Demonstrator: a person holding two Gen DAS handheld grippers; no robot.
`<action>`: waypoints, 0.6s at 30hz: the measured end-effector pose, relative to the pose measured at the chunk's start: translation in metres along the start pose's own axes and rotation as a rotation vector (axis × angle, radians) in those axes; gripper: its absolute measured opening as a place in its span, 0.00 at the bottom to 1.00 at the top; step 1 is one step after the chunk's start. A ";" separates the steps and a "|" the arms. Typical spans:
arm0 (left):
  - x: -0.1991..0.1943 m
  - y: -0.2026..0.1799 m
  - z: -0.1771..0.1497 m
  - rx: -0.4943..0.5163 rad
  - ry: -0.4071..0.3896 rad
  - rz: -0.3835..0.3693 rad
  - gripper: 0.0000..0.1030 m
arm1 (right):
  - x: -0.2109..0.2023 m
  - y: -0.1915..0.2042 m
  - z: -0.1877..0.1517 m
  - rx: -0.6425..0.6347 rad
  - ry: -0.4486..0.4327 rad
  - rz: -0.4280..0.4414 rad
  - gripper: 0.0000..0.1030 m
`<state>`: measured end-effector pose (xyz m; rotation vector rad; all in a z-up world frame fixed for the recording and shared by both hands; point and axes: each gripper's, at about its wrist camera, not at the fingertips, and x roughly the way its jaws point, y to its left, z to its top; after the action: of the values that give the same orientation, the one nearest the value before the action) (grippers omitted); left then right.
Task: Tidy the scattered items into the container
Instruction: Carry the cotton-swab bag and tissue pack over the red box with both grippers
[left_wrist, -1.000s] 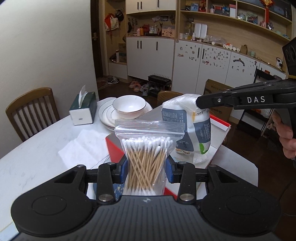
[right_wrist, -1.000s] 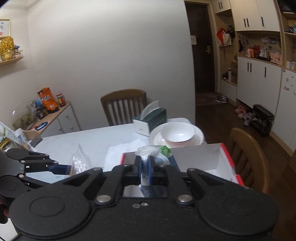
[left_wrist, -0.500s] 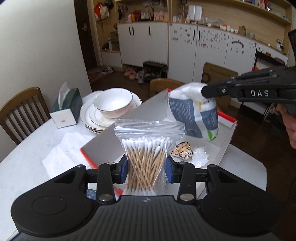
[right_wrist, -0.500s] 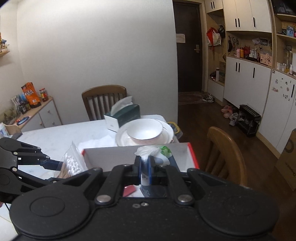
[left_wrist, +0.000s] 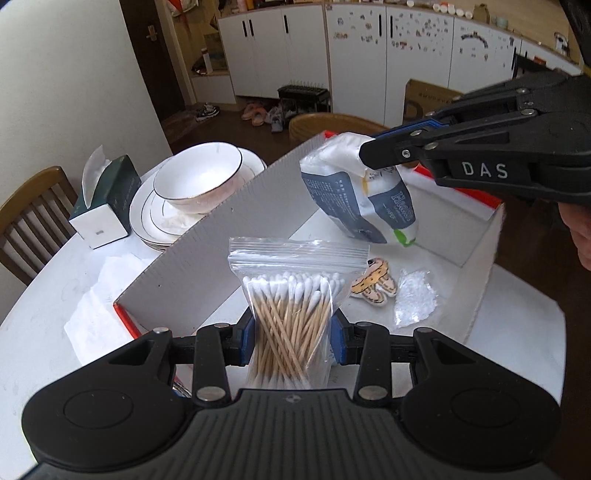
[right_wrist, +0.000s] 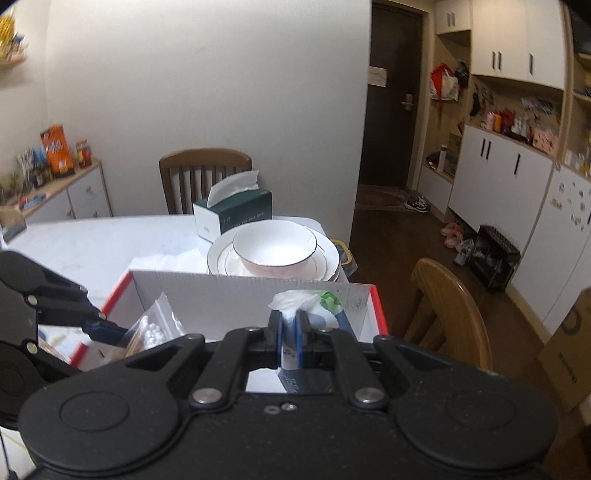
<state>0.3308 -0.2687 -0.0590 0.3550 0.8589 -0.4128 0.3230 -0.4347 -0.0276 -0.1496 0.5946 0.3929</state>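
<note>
two grippers, both loaded, both over the open box. left gripper (left_wrist: 293, 334) clamps a clear zip bag of cotton swabs (left_wrist: 295, 299) between its blue pads, jaws narrow, bag upright with the zip edge on top and the wooden sticks crossing inside. bag hangs above the near end of the white cardboard box (left_wrist: 221, 236), which has red outer edges and sits on the white table (left_wrist: 40, 354).

right gripper (right_wrist: 289, 341) is pinched tight on the crumpled white top of a blue-and-white plastic pouch (left_wrist: 364, 199); from the left wrist view the pouch dangles tilted over the far part of the box, green-tipped corner lowest, clear of the floor of the box. from the right wrist view only the pouch's white neck and a green bit show past the pads.

inside the box, on its floor: a small yellow cartoon figure (left_wrist: 373, 286) and, just beside it, a small clear packet of white bits (left_wrist: 413, 299). both lie right of the swab bag.

outside the box: white bowl (left_wrist: 197, 177) stacked on white plates (left_wrist: 147, 218), close behind the box's long wall. dark green tissue box (left_wrist: 107, 199) left of the plates, tissue sticking up. crumpled white paper towel (left_wrist: 99, 306) on the table beside the box's near corner. wooden chair (right_wrist: 205, 173) behind the table; a second wooden chair (right_wrist: 447, 306) by the box's far end. part of a hand (left_wrist: 580, 236) shows at the right edge, behind the right gripper.
</note>
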 end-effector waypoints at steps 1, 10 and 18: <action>0.003 0.000 0.000 -0.001 0.005 0.006 0.37 | 0.003 0.001 -0.001 -0.014 0.005 -0.002 0.06; 0.028 -0.002 -0.001 -0.012 0.084 -0.019 0.37 | 0.029 0.006 -0.013 -0.034 0.063 0.024 0.06; 0.044 0.001 -0.007 -0.056 0.158 -0.063 0.37 | 0.030 0.008 -0.019 0.037 0.100 0.117 0.07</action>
<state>0.3524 -0.2740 -0.0983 0.3124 1.0361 -0.4226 0.3329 -0.4221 -0.0602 -0.0997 0.7106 0.4892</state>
